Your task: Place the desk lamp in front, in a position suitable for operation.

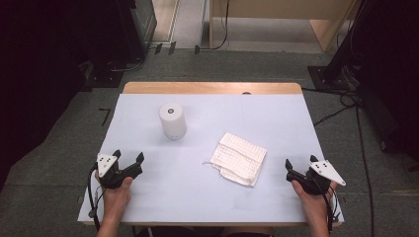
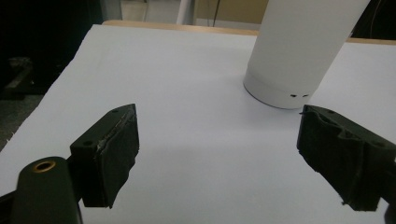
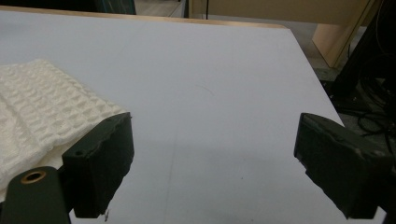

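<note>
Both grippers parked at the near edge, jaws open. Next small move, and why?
Probably ease the right gripper forward and left toward the folded white cloth. Its jaws stand wide with nothing between them, and in the right gripper view the cloth lies flat just beyond the left jaw. The left gripper, also open, faces the upright white cylinder, which stands apart.
</note>
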A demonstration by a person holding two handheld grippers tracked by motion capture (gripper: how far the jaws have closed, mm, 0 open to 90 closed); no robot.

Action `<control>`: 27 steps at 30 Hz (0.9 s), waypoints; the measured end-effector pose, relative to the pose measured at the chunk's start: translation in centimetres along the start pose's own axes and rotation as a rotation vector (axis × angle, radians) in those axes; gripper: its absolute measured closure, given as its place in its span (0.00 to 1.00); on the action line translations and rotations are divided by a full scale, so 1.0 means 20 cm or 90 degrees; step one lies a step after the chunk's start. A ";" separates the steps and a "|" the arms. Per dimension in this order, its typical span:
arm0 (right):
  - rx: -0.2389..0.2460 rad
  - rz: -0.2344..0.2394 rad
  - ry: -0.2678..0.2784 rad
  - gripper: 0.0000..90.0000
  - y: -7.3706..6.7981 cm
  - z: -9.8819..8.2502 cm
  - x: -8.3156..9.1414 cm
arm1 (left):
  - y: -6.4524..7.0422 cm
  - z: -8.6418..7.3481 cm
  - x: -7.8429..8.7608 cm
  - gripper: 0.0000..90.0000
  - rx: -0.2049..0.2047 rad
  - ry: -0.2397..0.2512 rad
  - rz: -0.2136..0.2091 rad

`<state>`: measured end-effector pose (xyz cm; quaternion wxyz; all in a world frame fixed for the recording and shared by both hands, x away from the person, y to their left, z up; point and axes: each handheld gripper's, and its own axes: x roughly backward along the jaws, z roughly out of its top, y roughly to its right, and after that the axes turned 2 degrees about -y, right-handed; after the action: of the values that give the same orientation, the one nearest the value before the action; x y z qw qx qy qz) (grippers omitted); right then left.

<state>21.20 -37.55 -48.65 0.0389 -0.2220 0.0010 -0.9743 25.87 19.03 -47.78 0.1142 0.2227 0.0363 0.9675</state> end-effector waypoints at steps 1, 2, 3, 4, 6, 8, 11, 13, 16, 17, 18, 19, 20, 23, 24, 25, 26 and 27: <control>0.001 0.001 0.002 0.14 0.00 0.00 0.00 | 0.00 0.00 0.00 0.15 0.001 -0.002 -0.001; 0.000 0.004 0.004 0.14 -0.01 0.01 0.01 | 0.00 0.00 0.00 0.15 0.003 -0.003 -0.002; -0.003 0.009 0.007 0.14 -0.01 0.01 0.01 | 0.00 0.00 0.00 0.15 0.006 -0.002 -0.004; -0.009 0.015 0.013 0.14 -0.01 0.02 0.02 | -0.01 0.00 -0.01 0.15 0.007 -0.003 -0.004; -0.017 0.026 0.023 0.15 -0.03 0.04 0.02 | 0.00 0.00 -0.01 0.15 0.009 -0.005 -0.001; -0.016 0.039 0.032 0.16 -0.05 0.07 0.03 | 0.00 0.00 -0.01 0.15 0.004 -0.010 -0.004; 0.007 0.068 0.036 0.15 -0.11 0.09 0.03 | -0.01 0.01 -0.01 0.15 0.009 -0.013 -0.006; 0.017 0.085 0.038 0.15 -0.15 0.10 0.04 | -0.01 0.01 -0.01 0.15 0.013 -0.013 -0.007; 0.026 0.111 0.046 0.15 -0.21 0.13 0.04 | -0.02 0.01 -0.02 0.15 0.020 -0.013 -0.011; 0.029 0.118 0.048 0.15 -0.23 0.14 0.04 | -0.02 0.01 -0.02 0.15 0.019 -0.014 -0.011; 0.029 0.118 0.048 0.15 -0.23 0.14 0.04 | -0.02 0.01 -0.02 0.15 0.019 -0.014 -0.011; 0.041 0.138 0.046 0.14 -0.27 0.17 0.02 | -0.01 0.01 -0.02 0.15 0.015 -0.014 -0.009; 0.042 0.143 0.047 0.14 -0.29 0.18 0.02 | -0.01 0.01 -0.02 0.15 0.015 -0.014 -0.007; 0.062 0.167 0.053 0.14 -0.36 0.22 0.01 | -0.01 0.01 -0.02 0.15 0.011 -0.016 -0.008; 0.064 0.172 0.054 0.14 -0.39 0.23 0.00 | -0.01 0.01 -0.02 0.15 0.013 -0.018 -0.007; 0.063 0.178 0.054 0.14 -0.41 0.23 0.00 | -0.01 0.01 -0.02 0.15 0.014 -0.018 -0.007; 0.068 0.180 0.057 0.14 -0.43 0.24 -0.01 | -0.01 0.01 -0.02 0.15 0.015 -0.019 -0.007; 0.069 0.183 0.057 0.14 -0.45 0.24 -0.02 | -0.01 0.01 -0.02 0.15 0.015 -0.019 -0.007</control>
<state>22.99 -28.45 -44.24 0.1896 -0.1738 -0.0183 -0.9662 26.30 19.14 -47.84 0.1177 0.2382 0.0473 0.9629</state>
